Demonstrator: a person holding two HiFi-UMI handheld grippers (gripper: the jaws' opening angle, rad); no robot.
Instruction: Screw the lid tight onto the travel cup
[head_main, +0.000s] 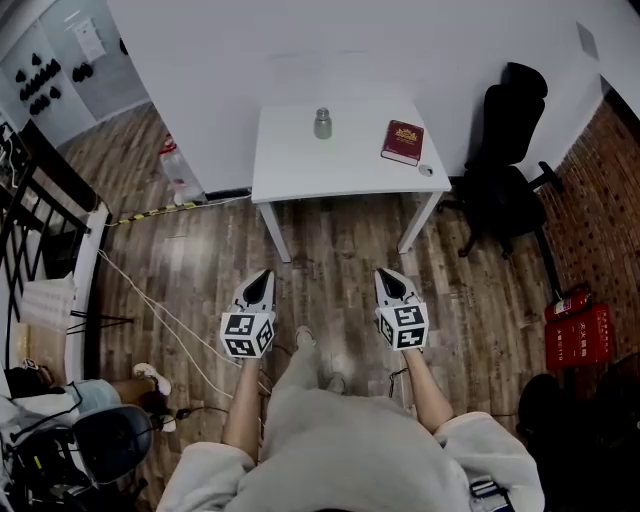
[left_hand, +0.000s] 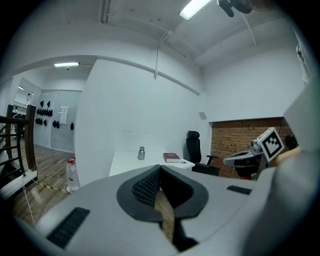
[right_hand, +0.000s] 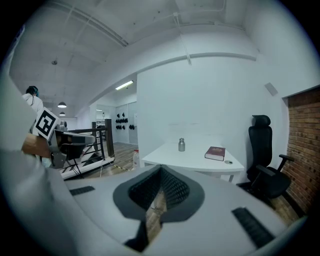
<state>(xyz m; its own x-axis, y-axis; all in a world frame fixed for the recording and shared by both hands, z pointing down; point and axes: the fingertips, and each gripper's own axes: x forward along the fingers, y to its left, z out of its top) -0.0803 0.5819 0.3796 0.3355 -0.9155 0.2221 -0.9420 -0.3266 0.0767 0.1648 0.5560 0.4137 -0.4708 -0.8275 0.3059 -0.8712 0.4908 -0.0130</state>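
1. left gripper — jaws closed pad to pad with nothing between them. it is held low in front of the person, over the wooden floor, and points toward the table.
2. right gripper — jaws likewise closed and empty, held level with the left one.
3. travel cup — a small metal cylinder standing upright near the table's far edge, long axis vertical. it is well apart from both grippers, straight ahead and about midway between them, so neither hand is plainly nearer. whether a cap already sits on it cannot be told.
4. small round object — lies flat at the table's right front corner, near a red book. it may be the lid, but it is too small to tell. it lies on the right gripper's side.
5. judgement: the task is not yet begun, and the coming move is an approach forward to the table. if item 4 is the lid, the right gripper suits it and the left suits steadying the cup.
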